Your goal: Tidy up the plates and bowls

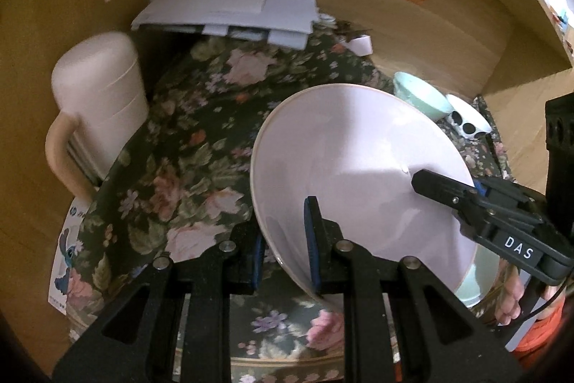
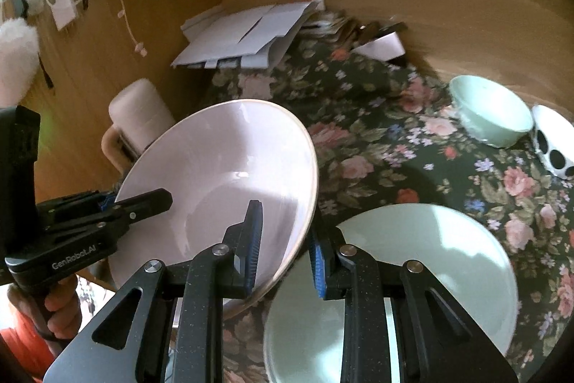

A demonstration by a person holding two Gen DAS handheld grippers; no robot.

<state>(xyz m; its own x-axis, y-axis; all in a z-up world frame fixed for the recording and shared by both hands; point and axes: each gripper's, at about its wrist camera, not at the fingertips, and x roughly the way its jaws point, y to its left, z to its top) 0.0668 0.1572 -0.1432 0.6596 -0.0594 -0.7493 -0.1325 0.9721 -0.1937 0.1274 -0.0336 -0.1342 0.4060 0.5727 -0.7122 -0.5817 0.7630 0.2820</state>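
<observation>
Left wrist view: the left gripper (image 1: 287,250) and right gripper (image 2: 283,253) each clamp opposite rims of the pink plate (image 1: 358,167), tilted above the floral tablecloth (image 1: 186,149), over the green plate (image 2: 430,257).

Two plates on the floral cloth (image 2: 376,139): one pale pink plate (image 2: 229,167) at nine o'clock and one mint-green plate (image 2: 430,261) at five o'clock. Two bowls at three o'clock: one mint-green bowl (image 2: 489,110) and one white bowl with black spots (image 2: 552,146). One cream lidded container (image 1: 100,96) and one stack of white papers (image 2: 244,34) toward eleven o'clock.
</observation>
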